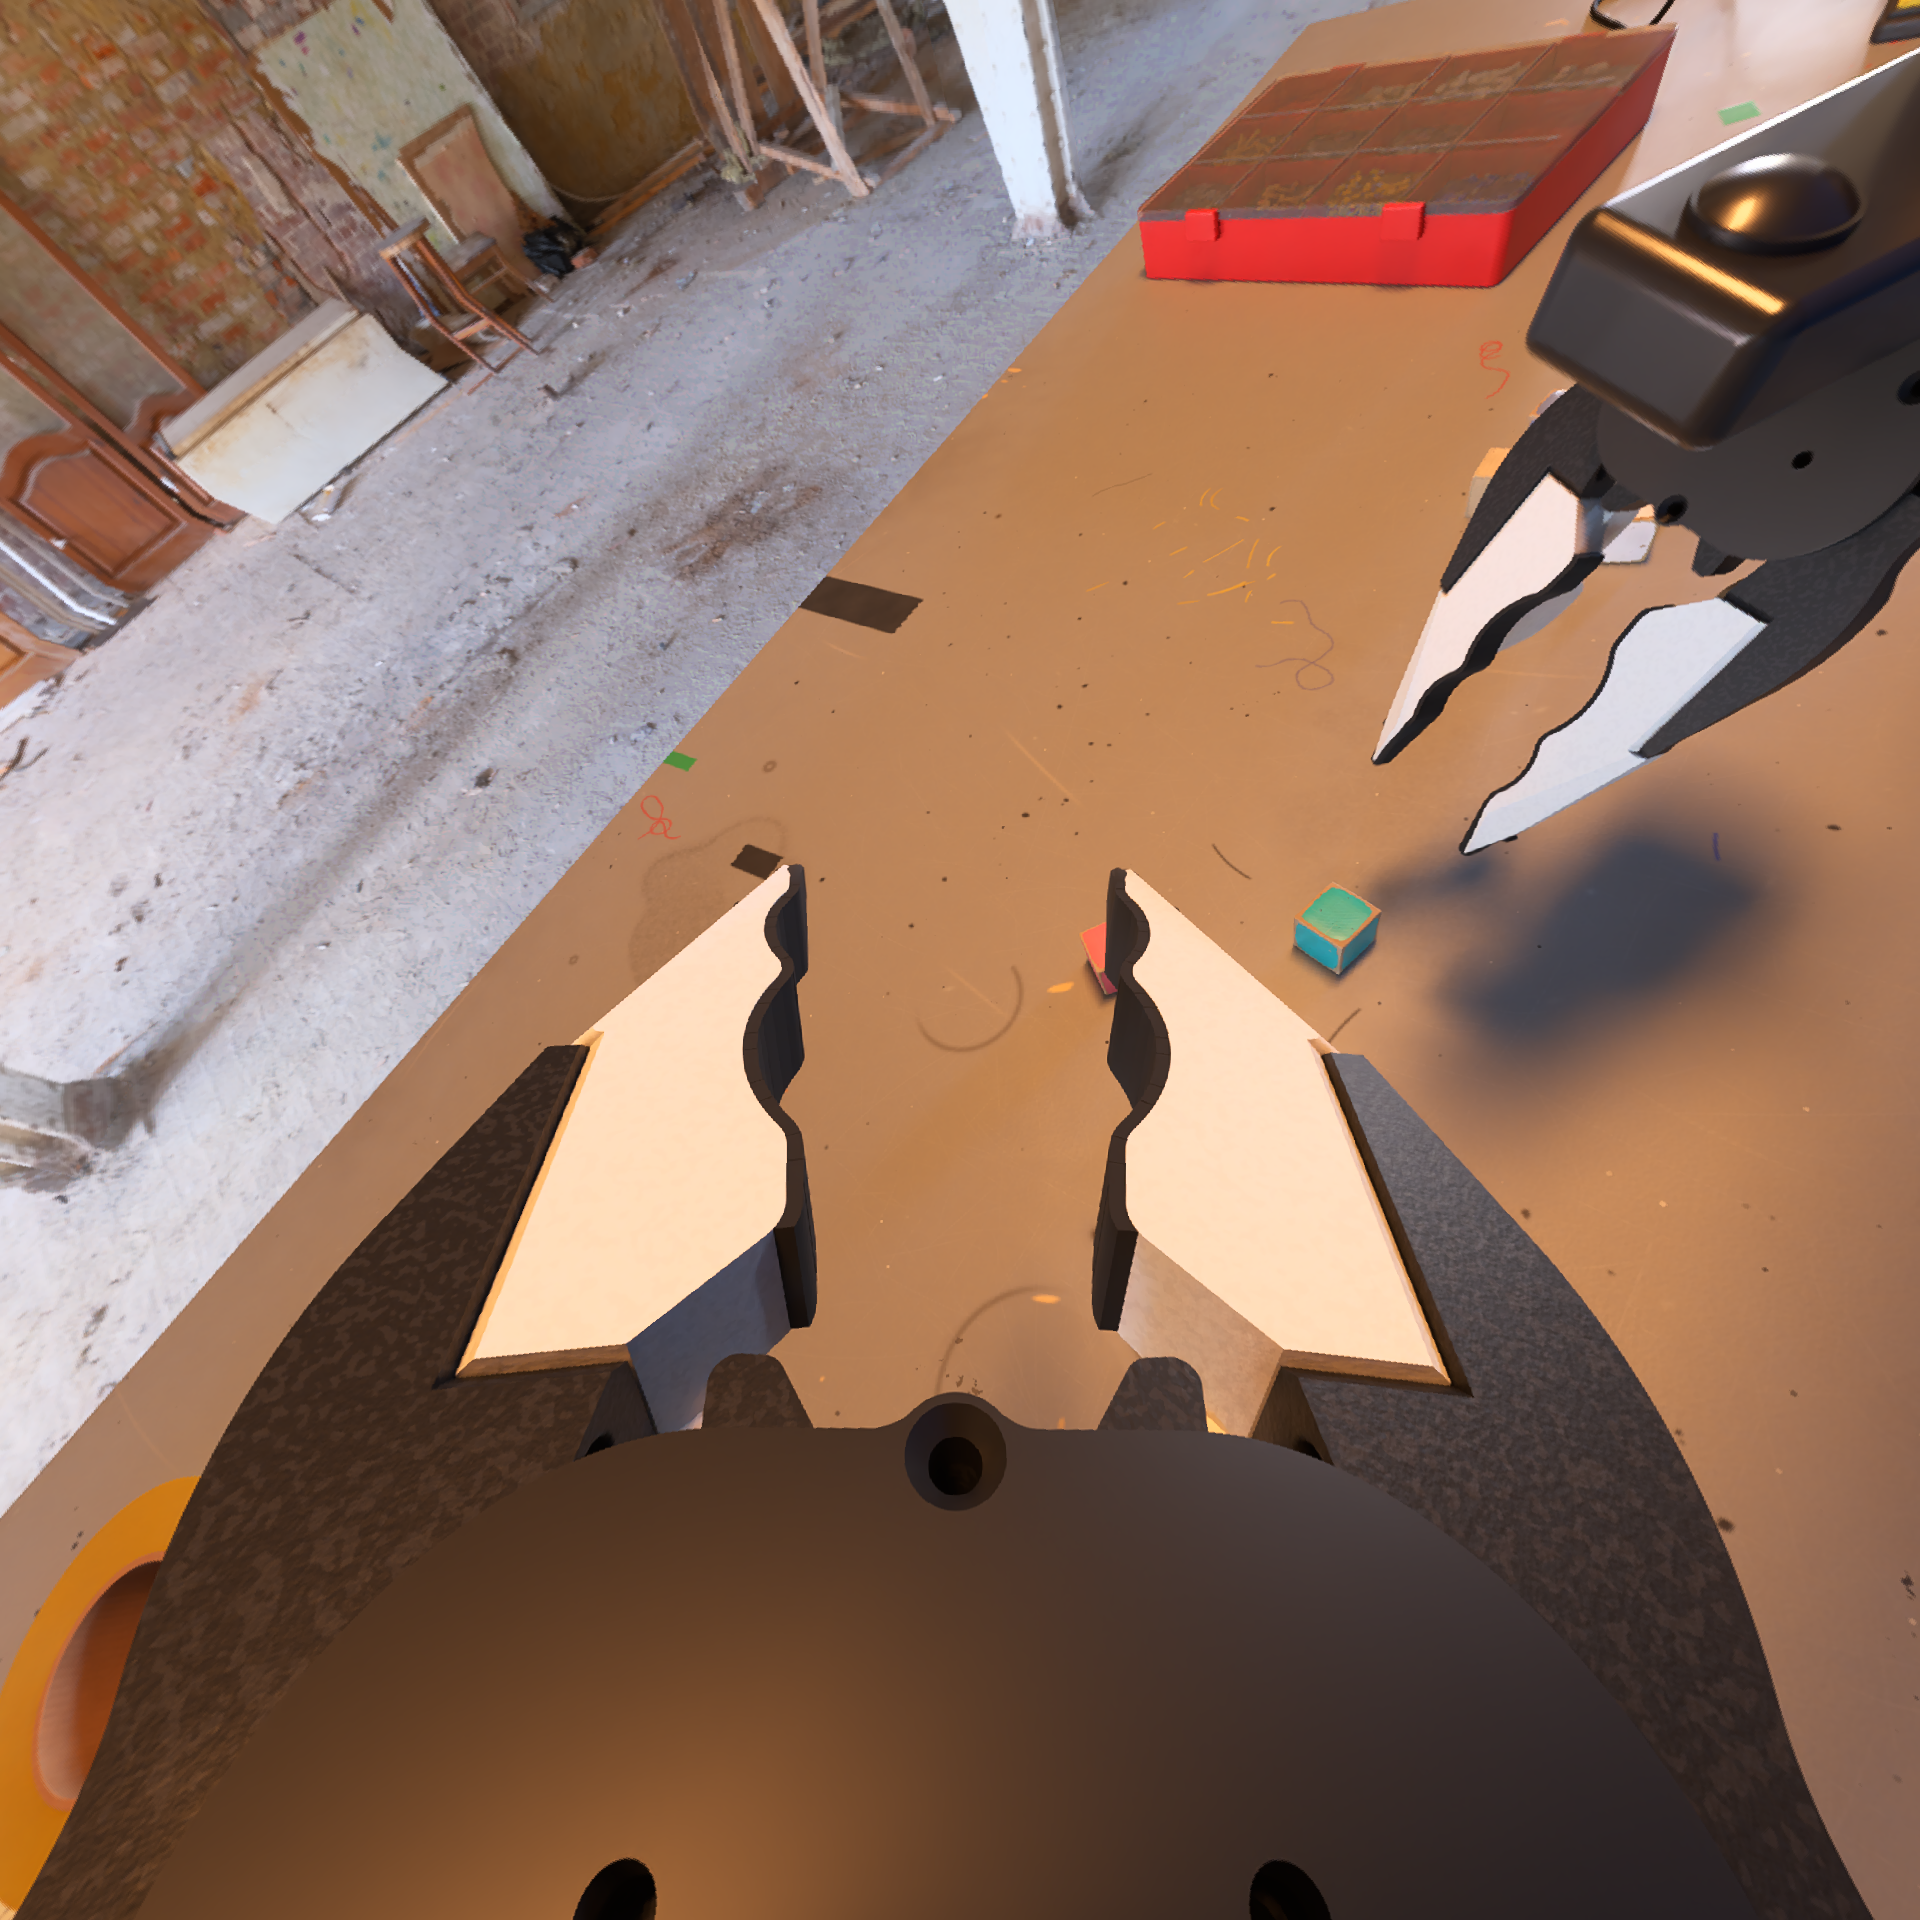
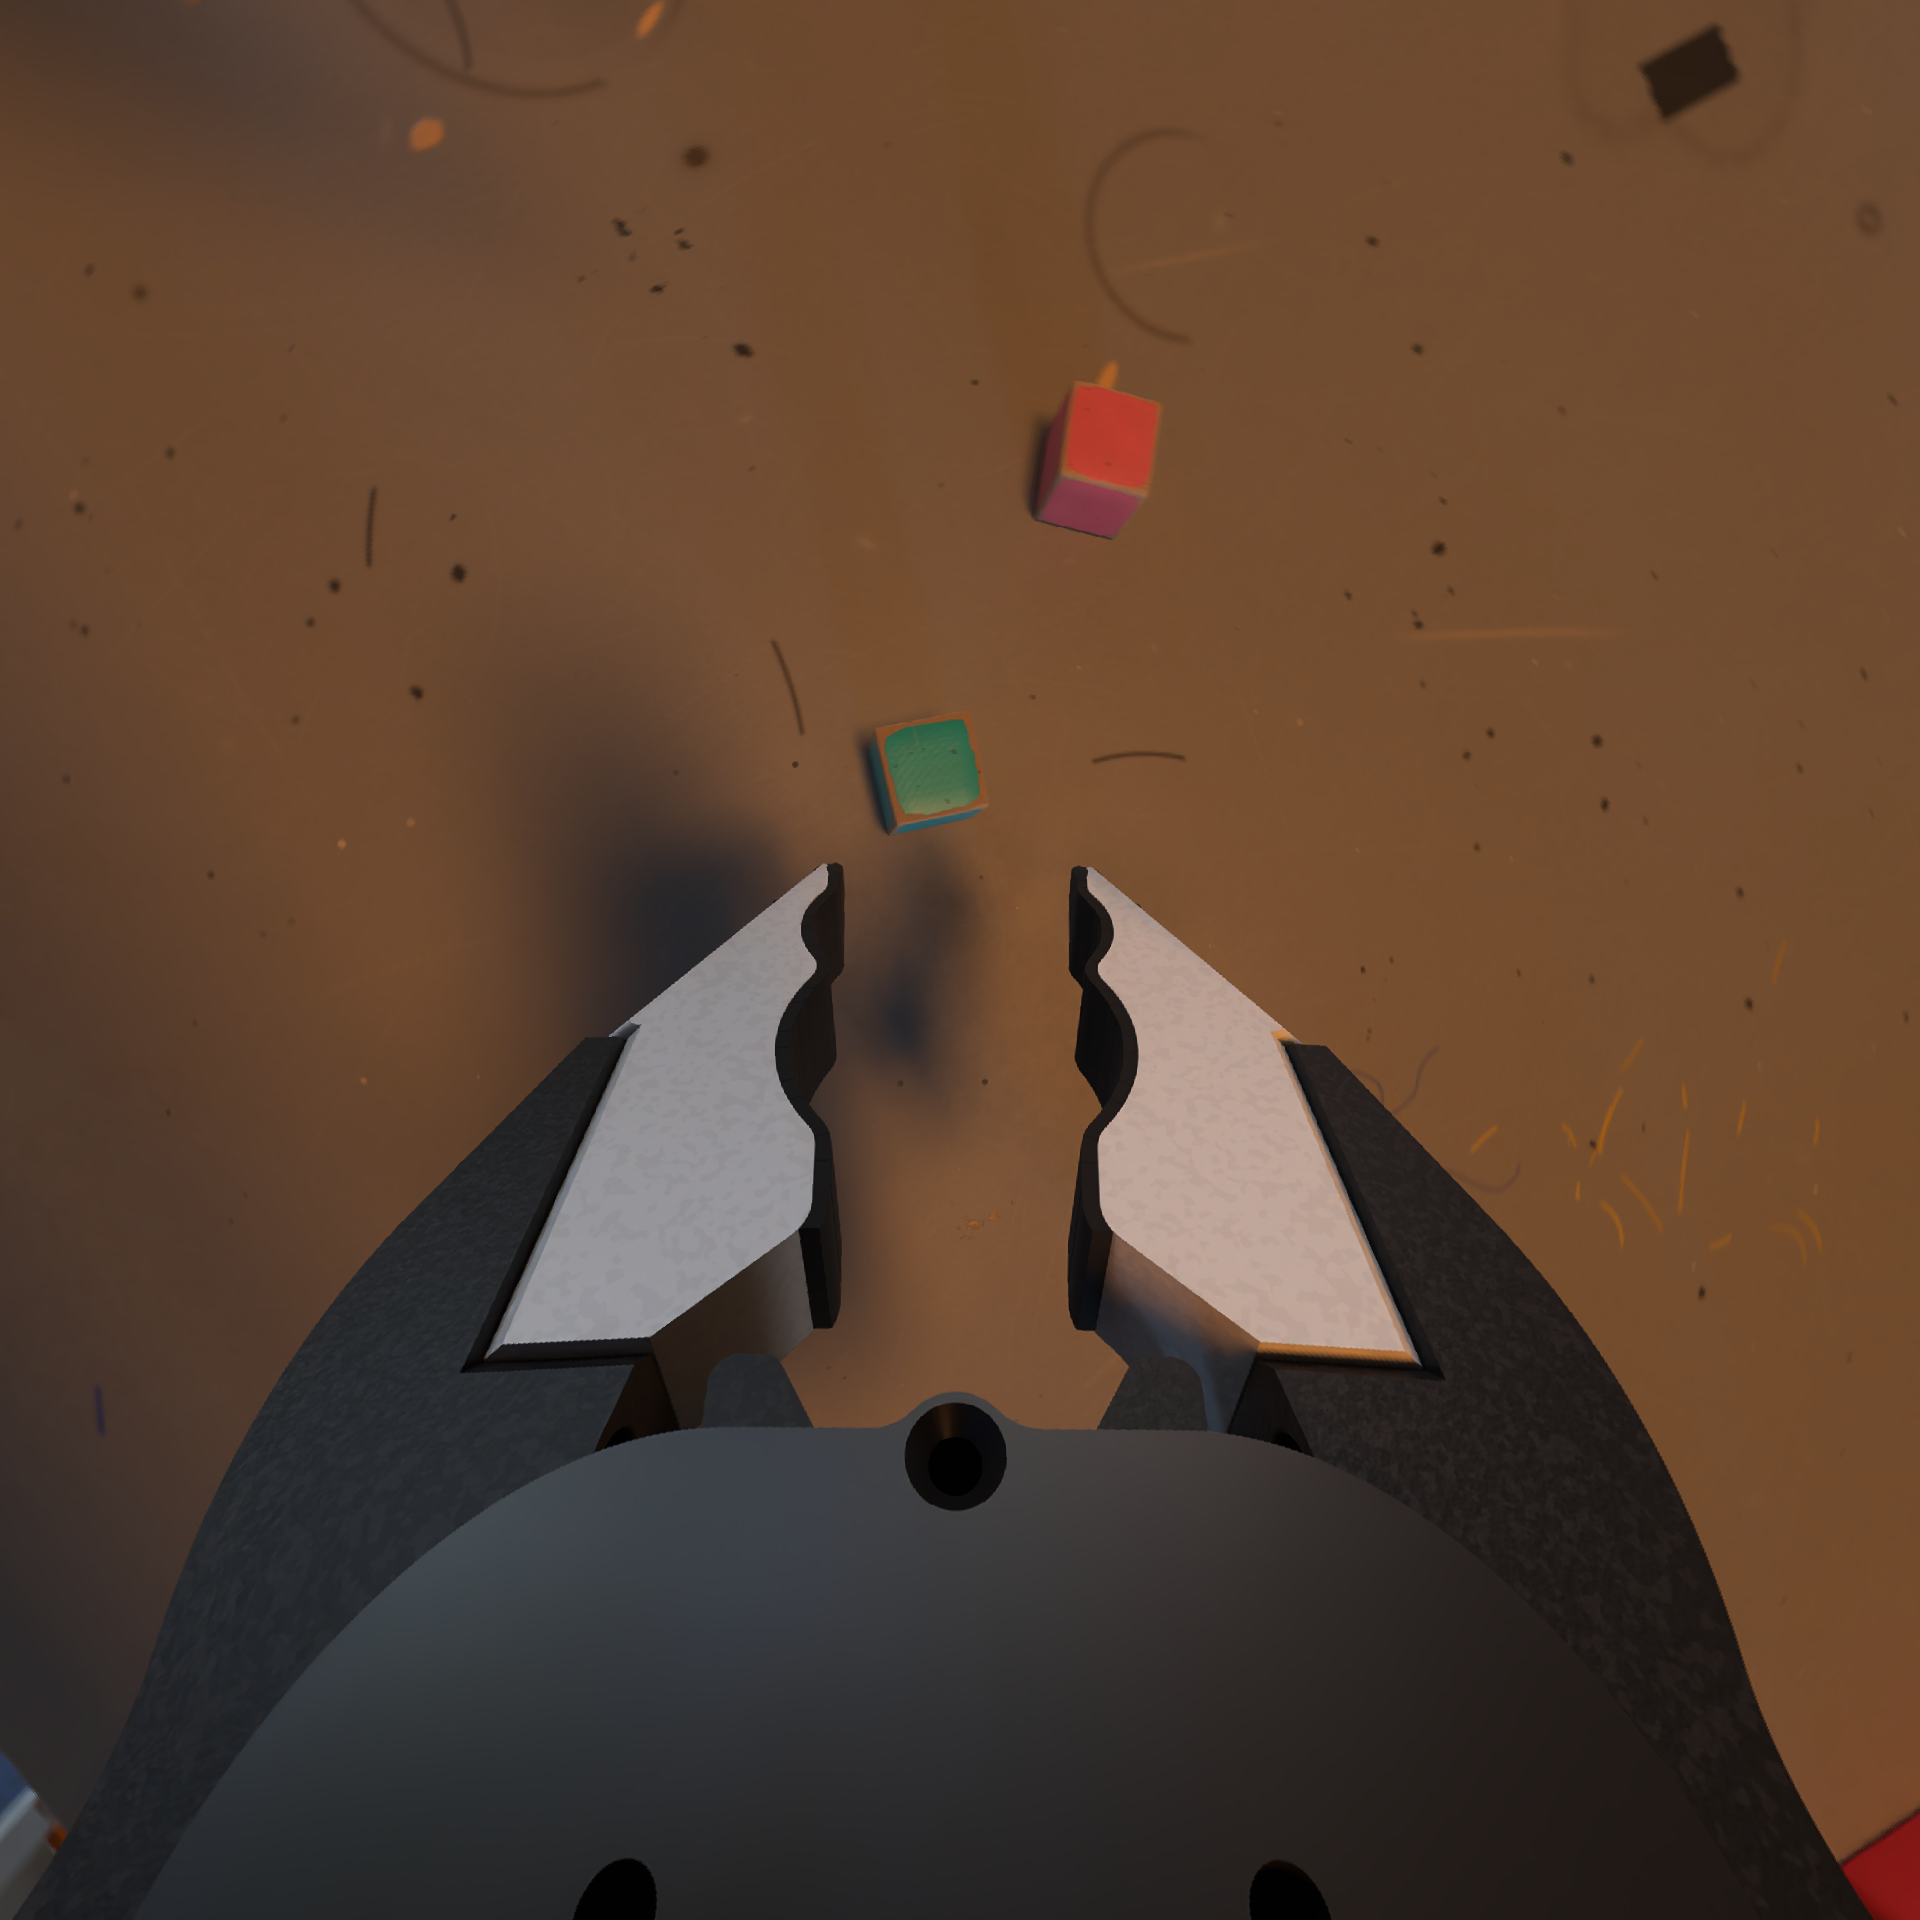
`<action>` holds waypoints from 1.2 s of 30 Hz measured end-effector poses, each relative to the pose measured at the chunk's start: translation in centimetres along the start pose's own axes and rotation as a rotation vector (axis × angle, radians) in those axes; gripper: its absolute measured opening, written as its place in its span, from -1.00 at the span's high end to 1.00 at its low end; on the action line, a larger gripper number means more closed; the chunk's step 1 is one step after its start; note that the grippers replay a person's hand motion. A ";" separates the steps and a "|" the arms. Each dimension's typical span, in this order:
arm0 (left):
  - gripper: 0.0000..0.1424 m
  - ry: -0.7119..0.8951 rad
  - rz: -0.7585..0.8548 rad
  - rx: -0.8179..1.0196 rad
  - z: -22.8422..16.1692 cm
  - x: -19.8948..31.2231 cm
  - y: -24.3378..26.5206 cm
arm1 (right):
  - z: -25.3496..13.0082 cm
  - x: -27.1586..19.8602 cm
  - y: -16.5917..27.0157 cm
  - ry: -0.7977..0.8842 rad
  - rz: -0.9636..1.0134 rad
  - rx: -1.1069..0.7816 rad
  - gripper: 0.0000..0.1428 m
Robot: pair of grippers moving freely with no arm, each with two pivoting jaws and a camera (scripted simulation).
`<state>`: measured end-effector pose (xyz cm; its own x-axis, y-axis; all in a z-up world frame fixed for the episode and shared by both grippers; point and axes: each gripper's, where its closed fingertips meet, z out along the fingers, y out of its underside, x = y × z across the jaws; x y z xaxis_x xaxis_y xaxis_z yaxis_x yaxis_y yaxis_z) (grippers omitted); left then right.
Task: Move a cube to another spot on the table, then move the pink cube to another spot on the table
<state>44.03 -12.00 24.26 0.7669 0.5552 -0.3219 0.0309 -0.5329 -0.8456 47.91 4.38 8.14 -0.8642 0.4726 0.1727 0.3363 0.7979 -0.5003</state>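
Note:
A cube with a green top and blue sides lies on the brown table, just beyond my right gripper's open, empty fingertips. A cube with a red top and pink side lies farther ahead. In the left wrist view the green cube sits right of my open, empty left gripper. The red and pink cube is mostly hidden behind its right finger. The right gripper hovers open above the table at the right.
A red compartment case lies at the far end of the table. The table's left edge drops to a concrete floor. An orange tape roll sits at the lower left. Small pale blocks lie behind the right gripper.

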 end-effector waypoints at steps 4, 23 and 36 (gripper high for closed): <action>0.19 -0.002 -0.005 0.013 -0.3 -0.2 -0.1 | 2.8 -0.7 -0.4 -0.072 -0.122 0.005 0.39; 0.19 0.006 -0.004 0.001 -0.1 -0.1 0.1 | 6.6 -1.2 -0.3 -0.224 -0.102 0.008 0.62; 0.19 -0.004 -0.002 -0.025 0.5 -0.1 0.4 | -14.5 10.4 3.1 0.317 0.316 0.312 0.62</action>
<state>43.62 -12.00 23.72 0.7639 0.5593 -0.3219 0.0485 -0.5472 -0.8356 45.42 17.20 20.71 -0.5676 0.7994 0.1969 0.3922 0.4729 -0.7890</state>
